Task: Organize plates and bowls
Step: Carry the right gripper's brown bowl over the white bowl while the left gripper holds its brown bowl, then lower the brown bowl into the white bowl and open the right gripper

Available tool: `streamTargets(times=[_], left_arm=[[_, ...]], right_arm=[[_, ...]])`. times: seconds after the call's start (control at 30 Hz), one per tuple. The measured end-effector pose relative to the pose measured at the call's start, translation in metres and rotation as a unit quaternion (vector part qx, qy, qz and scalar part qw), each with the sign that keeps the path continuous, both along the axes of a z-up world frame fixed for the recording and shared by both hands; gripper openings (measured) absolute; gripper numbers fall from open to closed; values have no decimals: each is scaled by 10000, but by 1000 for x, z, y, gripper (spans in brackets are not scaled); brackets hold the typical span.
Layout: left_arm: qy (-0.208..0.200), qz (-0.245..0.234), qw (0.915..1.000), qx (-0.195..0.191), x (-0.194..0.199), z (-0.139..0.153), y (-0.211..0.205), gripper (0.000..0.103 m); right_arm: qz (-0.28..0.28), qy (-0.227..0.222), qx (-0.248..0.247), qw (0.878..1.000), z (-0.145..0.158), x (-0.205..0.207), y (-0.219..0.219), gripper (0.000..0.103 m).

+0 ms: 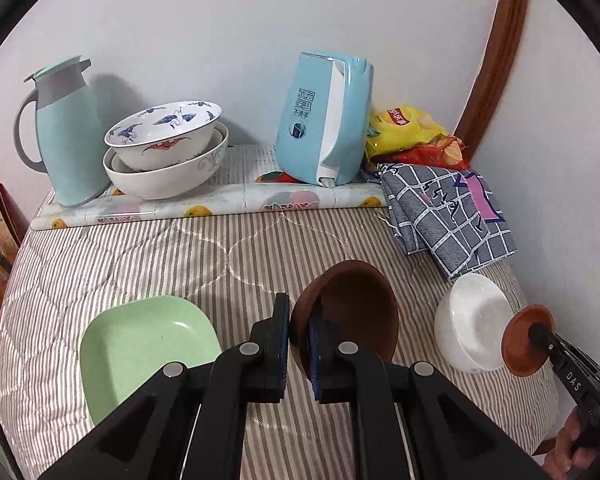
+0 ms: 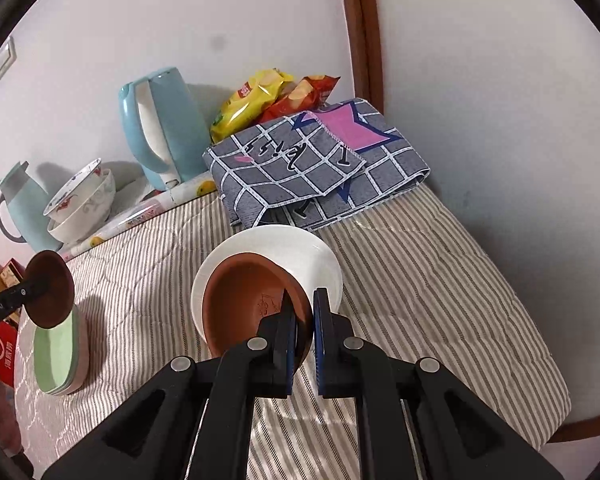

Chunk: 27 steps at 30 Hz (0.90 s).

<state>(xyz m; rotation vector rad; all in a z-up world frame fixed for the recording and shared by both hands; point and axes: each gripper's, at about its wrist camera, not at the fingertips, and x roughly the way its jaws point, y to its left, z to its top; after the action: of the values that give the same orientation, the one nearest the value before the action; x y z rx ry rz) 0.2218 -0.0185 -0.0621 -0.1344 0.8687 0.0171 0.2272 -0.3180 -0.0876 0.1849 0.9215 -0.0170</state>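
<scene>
Left tongs (image 1: 299, 332) clamped a dark brown bowl (image 1: 352, 312) by its rim, above the striped bed (image 1: 140, 256), right of the green dish (image 1: 140, 344). Right tongs (image 2: 305, 320) gripped a smaller clay bowl (image 2: 252, 300) tilted inside the white bowl (image 2: 300, 252).

Glossy white bowl (image 2: 300, 248), matt brown bowl (image 1: 356, 304) perhaps clay, quilted cloth cover (image 1: 180, 256)

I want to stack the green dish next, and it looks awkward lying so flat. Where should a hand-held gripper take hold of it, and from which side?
Take the green dish by its raised rim, one finger inside and one outside the wall. It is shallow and squarish and lies open side up on the striped cover, so only the rim gives purchase. Its near edge, on the left gripper's side, looks easiest.
</scene>
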Motion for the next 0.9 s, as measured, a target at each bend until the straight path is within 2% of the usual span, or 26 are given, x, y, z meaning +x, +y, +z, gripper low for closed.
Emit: streamTargets(times=[0.6,0.9], left_arm=[[187,-27,9998,-85,25,-19,-2,9],[163,-36,9999,-33,38,-24,-4,9]], right_arm=[[244,381,-218,9987,-40,45,13,8],[390,571,-110,9975,-54,58,22,8]])
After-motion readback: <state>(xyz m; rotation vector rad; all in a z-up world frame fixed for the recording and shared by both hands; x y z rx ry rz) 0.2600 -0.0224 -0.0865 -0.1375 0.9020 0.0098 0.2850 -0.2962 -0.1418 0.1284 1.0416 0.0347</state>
